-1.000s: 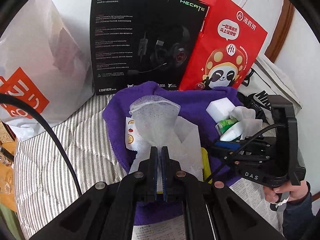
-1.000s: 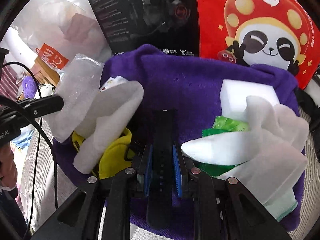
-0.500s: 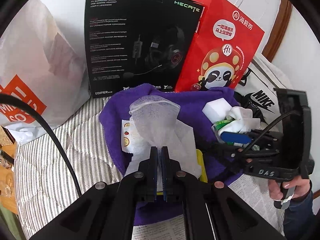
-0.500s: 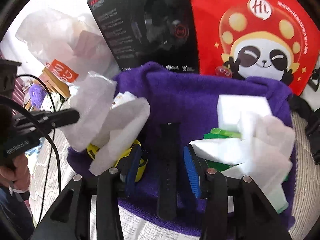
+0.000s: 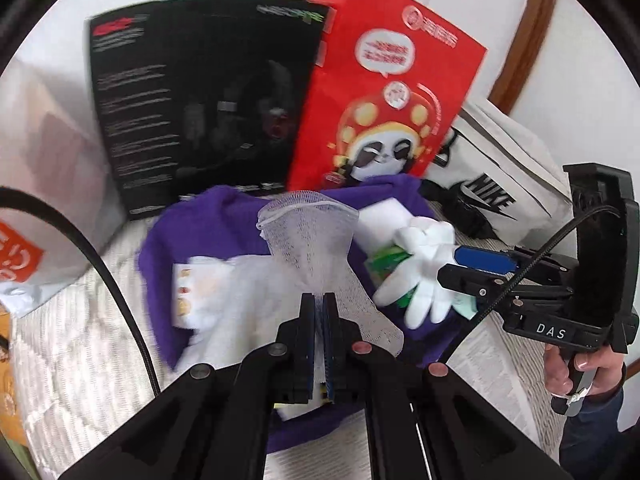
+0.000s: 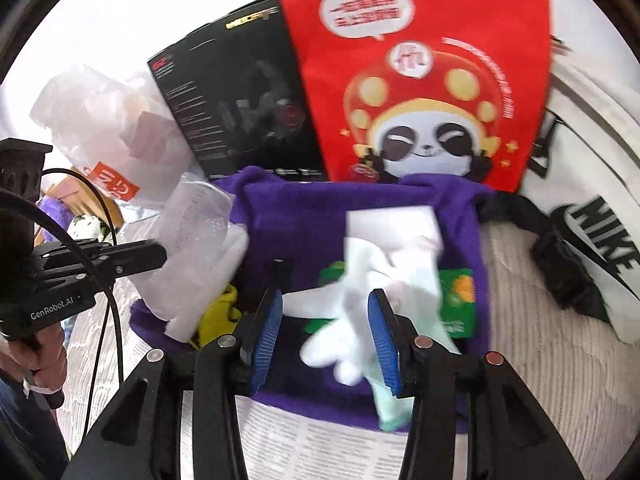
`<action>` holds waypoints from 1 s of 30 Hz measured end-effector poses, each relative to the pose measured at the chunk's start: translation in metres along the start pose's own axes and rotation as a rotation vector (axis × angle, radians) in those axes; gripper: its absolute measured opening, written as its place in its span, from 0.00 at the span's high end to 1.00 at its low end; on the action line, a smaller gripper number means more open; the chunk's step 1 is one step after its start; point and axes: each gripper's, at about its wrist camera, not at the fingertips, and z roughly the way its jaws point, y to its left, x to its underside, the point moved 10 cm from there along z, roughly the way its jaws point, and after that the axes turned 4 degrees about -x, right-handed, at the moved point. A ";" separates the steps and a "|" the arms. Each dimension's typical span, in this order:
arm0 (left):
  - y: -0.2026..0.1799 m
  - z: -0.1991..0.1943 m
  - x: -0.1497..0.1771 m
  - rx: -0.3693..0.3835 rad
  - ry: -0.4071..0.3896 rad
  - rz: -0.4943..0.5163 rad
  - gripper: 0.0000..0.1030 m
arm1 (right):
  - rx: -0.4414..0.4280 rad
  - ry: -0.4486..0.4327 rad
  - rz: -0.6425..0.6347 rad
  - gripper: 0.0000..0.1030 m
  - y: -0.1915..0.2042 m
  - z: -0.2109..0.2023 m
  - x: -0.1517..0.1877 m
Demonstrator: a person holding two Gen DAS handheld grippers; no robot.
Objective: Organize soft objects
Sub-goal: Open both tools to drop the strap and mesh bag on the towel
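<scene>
My left gripper [image 5: 319, 300] is shut on a white mesh cloth [image 5: 308, 232] that stands up from its pads over a purple towel [image 5: 208, 232]. In the right wrist view this gripper [image 6: 158, 256] comes in from the left with the mesh cloth [image 6: 192, 236]. My right gripper [image 6: 326, 300] is open above the towel [image 6: 304, 216]. A white glove [image 6: 360, 280] lies below and between its fingers, untouched. A black strap [image 6: 280, 268] lies on the towel by the left finger. A white sponge block [image 6: 392, 220], a green packet [image 6: 456, 292] and a yellow item [image 6: 220, 312] also rest there.
A black headset box [image 5: 200, 100] and a red panda paper bag [image 5: 380, 100] stand behind the towel. A white Nike bag [image 5: 500, 184] lies at the right, a plastic bag [image 5: 24, 256] at the left. Striped bedding [image 5: 80, 340] and newspaper [image 6: 320, 440] lie underneath.
The right gripper opened and let go of the black strap, then rose and drew back over the glove. The left gripper lifted slightly, still shut on the mesh cloth.
</scene>
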 end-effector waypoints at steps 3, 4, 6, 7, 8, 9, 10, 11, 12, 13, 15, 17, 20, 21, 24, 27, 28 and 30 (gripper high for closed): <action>-0.017 0.014 0.000 0.024 0.026 0.019 0.95 | 0.020 -0.002 0.016 0.57 -0.013 -0.007 0.006; -0.023 0.019 0.001 0.030 0.037 0.026 0.95 | 0.025 -0.004 0.025 0.57 -0.017 -0.009 0.008; -0.032 0.032 0.005 0.040 0.063 0.034 0.95 | 0.027 -0.009 0.030 0.57 -0.020 -0.012 0.009; -0.034 0.038 0.007 0.036 0.076 0.037 0.96 | 0.026 -0.009 0.031 0.57 -0.021 -0.013 0.011; -0.036 0.044 0.010 0.029 0.090 0.042 0.95 | 0.023 -0.009 0.030 0.57 -0.021 -0.013 0.012; -0.037 0.050 0.013 0.024 0.102 0.045 0.95 | 0.023 -0.010 0.026 0.57 -0.020 -0.013 0.012; -0.038 0.056 0.016 0.019 0.115 0.047 0.95 | 0.026 -0.010 0.025 0.57 -0.020 -0.012 0.012; -0.038 0.059 0.017 0.010 0.123 0.051 0.95 | 0.027 -0.008 0.025 0.57 -0.020 -0.012 0.013; -0.037 0.062 0.019 0.003 0.130 0.055 0.95 | 0.022 -0.006 0.028 0.57 -0.019 -0.010 0.013; -0.038 0.065 0.020 0.001 0.136 0.058 0.95 | 0.015 -0.003 0.030 0.57 -0.017 -0.008 0.014; -0.039 0.070 0.022 -0.014 0.149 0.065 0.95 | 0.013 0.001 0.025 0.57 -0.014 -0.006 0.015; -0.040 0.072 0.023 -0.019 0.154 0.070 0.94 | 0.012 0.011 0.012 0.57 -0.011 -0.004 0.018; -0.041 0.070 0.022 -0.028 0.159 0.079 0.91 | 0.027 0.021 0.005 0.57 -0.012 -0.003 0.020; -0.041 0.069 0.022 -0.027 0.161 0.081 0.88 | 0.023 0.020 0.008 0.56 -0.012 -0.004 0.021; -0.044 0.066 0.024 -0.019 0.167 0.080 0.74 | 0.029 0.013 0.012 0.53 -0.014 -0.010 0.023; -0.047 0.061 0.027 -0.017 0.166 0.086 0.68 | 0.030 0.002 0.017 0.53 -0.016 -0.016 0.024; -0.048 0.059 0.028 -0.017 0.168 0.088 0.68 | 0.033 0.000 0.021 0.53 -0.016 -0.018 0.025; -0.050 0.056 0.030 -0.017 0.169 0.093 0.63 | 0.036 -0.004 0.028 0.53 -0.018 -0.022 0.027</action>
